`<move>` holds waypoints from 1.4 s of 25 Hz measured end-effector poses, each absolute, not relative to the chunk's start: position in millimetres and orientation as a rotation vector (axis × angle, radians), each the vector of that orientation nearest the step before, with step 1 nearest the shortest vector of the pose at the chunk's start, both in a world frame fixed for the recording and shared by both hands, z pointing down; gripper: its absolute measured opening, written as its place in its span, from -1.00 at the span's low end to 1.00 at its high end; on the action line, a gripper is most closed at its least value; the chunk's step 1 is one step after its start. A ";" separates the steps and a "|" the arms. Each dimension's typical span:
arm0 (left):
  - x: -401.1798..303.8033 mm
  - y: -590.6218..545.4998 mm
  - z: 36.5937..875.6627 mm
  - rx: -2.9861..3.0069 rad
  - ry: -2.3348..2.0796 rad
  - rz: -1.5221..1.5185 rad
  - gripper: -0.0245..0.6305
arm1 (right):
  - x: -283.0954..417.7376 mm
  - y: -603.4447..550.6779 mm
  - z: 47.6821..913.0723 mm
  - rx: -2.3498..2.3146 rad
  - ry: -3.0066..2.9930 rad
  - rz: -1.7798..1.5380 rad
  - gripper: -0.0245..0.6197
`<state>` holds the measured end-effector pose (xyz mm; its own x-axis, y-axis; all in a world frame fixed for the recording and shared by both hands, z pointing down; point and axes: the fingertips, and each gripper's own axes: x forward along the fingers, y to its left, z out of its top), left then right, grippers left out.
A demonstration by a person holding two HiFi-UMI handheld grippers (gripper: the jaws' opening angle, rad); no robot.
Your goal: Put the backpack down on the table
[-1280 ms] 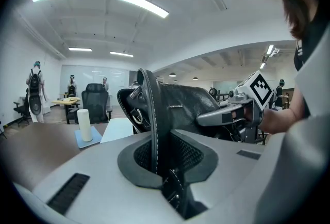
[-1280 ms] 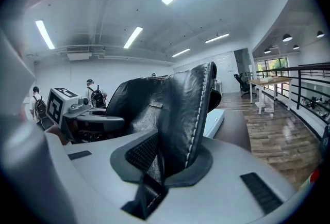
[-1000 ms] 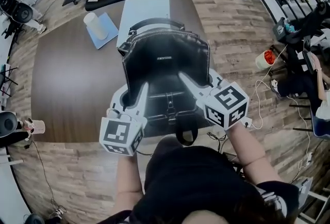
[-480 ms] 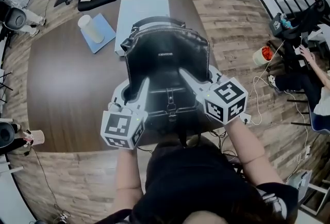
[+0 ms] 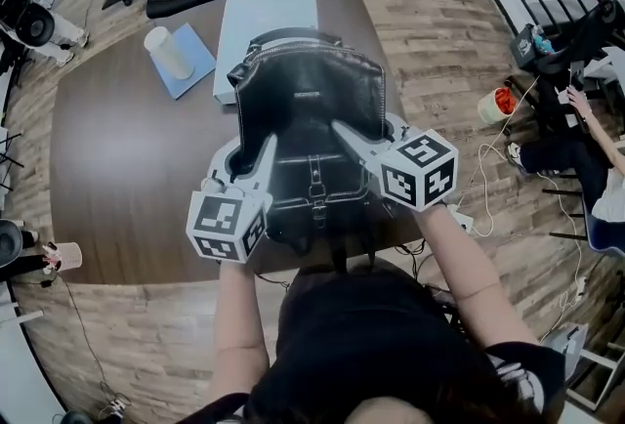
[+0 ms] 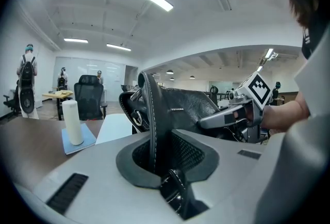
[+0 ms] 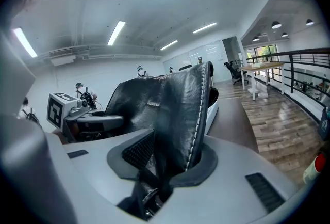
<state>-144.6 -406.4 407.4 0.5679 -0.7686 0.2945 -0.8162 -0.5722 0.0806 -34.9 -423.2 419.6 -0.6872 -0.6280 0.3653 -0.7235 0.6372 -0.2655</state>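
At the near edge of the table (image 5: 127, 178) the backpack (image 5: 312, 109) stands upright, one side edge between the opening jaws of each gripper: left gripper (image 5: 252, 153) narrow, right gripper (image 5: 366, 131) wider. Let go here, the soft bag may slump or slide off toward the person, with little tabletop under it. Count: one backpack, two grippers, one table, one white cylinder (image 5: 162, 51), one blue mat (image 5: 195, 70), one pale board (image 5: 264, 17)
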 end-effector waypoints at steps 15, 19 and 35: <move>-147.0 -414.9 434.4 2.542 -1.363 0.351 -0.66 | -27.7 -430.4 448.3 1.173 -2.637 0.689 -0.42; -145.8 -416.9 437.0 2.544 -1.364 0.338 -0.65 | -24.0 -431.9 451.2 1.187 -2.649 0.723 -0.39; -163.9 -409.3 427.0 2.493 -1.483 0.220 -0.39 | -25.3 -423.4 441.7 1.186 -2.635 0.584 -0.18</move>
<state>-163.9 -409.3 427.0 0.4756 -0.8447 0.2453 -0.8796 -0.4600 0.1213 -25.3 -423.4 441.7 -0.6607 -0.6745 0.3293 -0.7505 0.6015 -0.2738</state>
